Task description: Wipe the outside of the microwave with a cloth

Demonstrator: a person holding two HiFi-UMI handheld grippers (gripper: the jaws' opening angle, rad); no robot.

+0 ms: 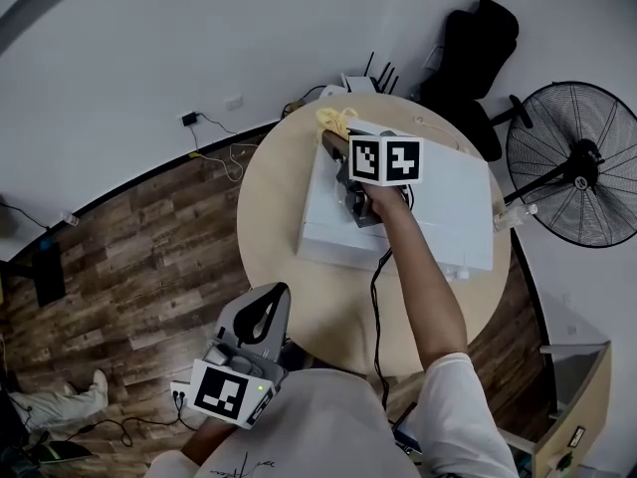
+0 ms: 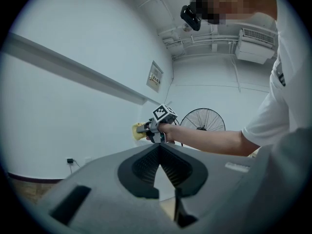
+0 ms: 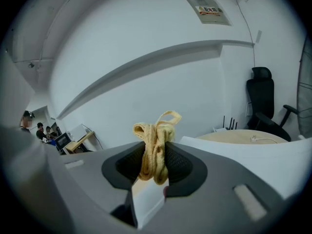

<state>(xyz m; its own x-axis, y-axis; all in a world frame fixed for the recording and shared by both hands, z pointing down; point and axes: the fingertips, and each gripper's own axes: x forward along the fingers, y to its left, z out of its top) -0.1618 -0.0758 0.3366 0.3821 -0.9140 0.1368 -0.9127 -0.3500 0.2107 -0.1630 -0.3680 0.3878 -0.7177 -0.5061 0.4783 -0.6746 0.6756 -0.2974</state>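
Cloth (image 1: 335, 119), yellow and bunched, sat clamped in my right tongs (image 3: 155, 156) at the far edge of the white microwave (image 1: 438, 222) on the round table (image 1: 274, 192); my left tongs (image 2: 159, 152) hung near my body, closed on nothing.

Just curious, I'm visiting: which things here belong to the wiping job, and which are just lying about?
For the job: yellow cloth, clamped in right gripper; white box-shaped microwave.
Lying about: black pedestal fan; black office chair; white router.
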